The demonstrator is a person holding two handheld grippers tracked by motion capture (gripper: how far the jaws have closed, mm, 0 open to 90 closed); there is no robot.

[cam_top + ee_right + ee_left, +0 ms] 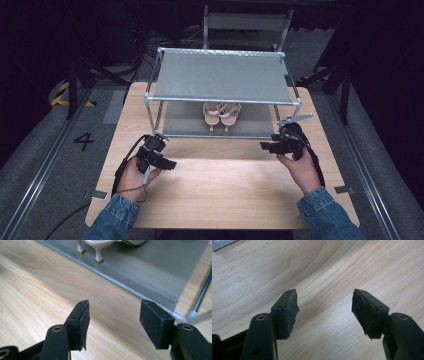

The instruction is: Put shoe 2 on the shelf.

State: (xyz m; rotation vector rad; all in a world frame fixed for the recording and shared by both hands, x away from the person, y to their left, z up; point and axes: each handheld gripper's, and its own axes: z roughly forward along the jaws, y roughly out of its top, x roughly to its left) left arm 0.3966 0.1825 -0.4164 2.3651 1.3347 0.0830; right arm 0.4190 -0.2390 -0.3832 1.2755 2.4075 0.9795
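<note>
A pair of pale pink high-heeled sandals stands on the lower shelf of a grey two-tier shoe rack at the back of the wooden table. Their heels show at the top of the right gripper view. My left gripper is held low over the table in front of the rack's left leg, open with nothing between its pads. My right gripper hovers in front of the rack's right leg, pointing left, open and empty.
The rack's lower shelf edge and a metal leg lie just ahead of the right gripper. The table stands on a grey floor marked with a "4". Dark stands and cables crowd the back.
</note>
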